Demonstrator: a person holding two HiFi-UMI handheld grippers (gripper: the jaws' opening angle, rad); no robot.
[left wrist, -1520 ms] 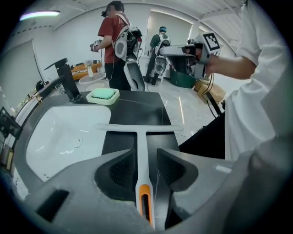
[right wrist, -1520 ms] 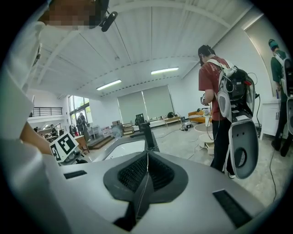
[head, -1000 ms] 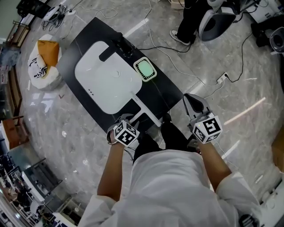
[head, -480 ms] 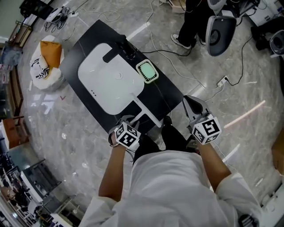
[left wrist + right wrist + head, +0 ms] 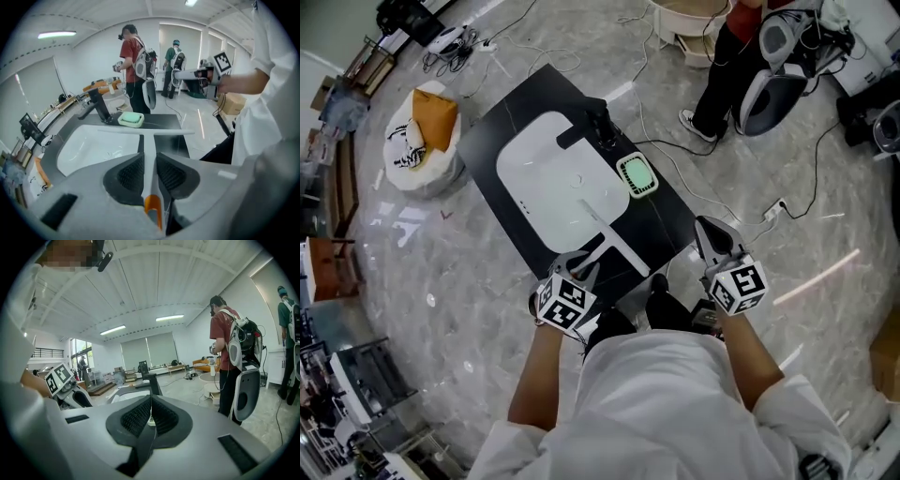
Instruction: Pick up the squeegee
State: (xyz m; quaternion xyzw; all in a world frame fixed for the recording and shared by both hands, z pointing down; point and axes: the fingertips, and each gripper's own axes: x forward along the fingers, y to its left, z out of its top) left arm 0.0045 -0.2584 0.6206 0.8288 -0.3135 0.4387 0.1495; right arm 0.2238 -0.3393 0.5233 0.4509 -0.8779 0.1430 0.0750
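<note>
The white squeegee [image 5: 614, 239] has a long blade and a handle with an orange end. My left gripper [image 5: 586, 268] is shut on that handle; its jaws have just been closing with the handle between them. In the left gripper view the handle [image 5: 149, 143] runs out between the ribbed pads [image 5: 131, 173], and the blade hangs crosswise above the white sink [image 5: 89, 145]. My left gripper [image 5: 149, 158] points steeply down. My right gripper [image 5: 710, 234] hovers to the right of the counter, shut with nothing in it. In its own view the right gripper [image 5: 151, 416] has its pads together.
A black counter [image 5: 502, 127] holds the white sink [image 5: 558, 187], a black faucet [image 5: 595, 127] and a green soap dish [image 5: 637, 175]. A white bag [image 5: 422, 141] sits on the floor at left. Cables and a power strip [image 5: 773, 208] lie at right, near a standing person [image 5: 727, 66].
My left gripper has risen with the squeegee in it, lifting the squeegee off the counter. The right gripper has moved up a little.
</note>
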